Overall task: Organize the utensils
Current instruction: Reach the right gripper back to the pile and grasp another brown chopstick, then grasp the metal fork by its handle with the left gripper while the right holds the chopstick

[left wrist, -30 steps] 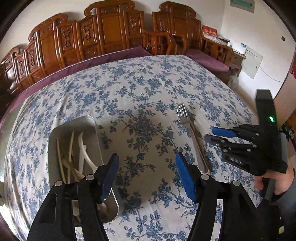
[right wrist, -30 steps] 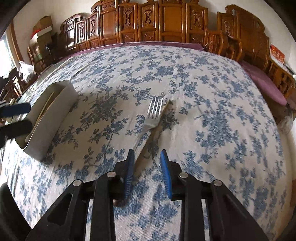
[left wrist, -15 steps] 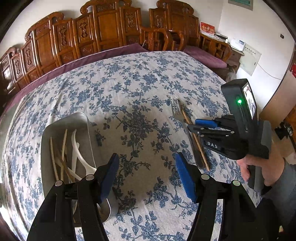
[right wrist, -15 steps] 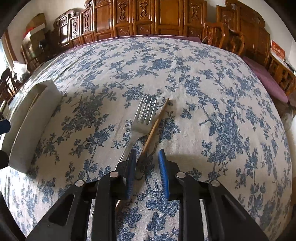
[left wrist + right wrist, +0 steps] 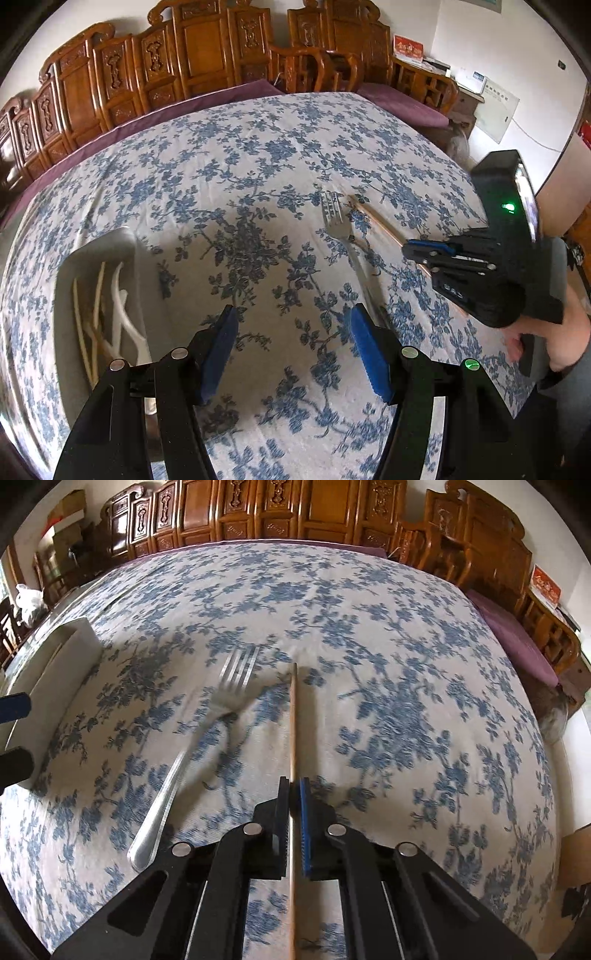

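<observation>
The right hand-held gripper (image 5: pixel 294 794) had pinched the chopstick (image 5: pixel 293 716) lying on the tabletop (image 5: pixel 406 646) beside the fork (image 5: pixel 207 731); held so far back, it might pivot or slip before reaching the tray (image 5: pixel 70 295), while the left hand-held gripper (image 5: pixel 291 350) gaped empty

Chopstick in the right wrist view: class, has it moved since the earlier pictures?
Yes. The chopstick has swung away from the fork, which it lay against; the right gripper pinches it.
</observation>
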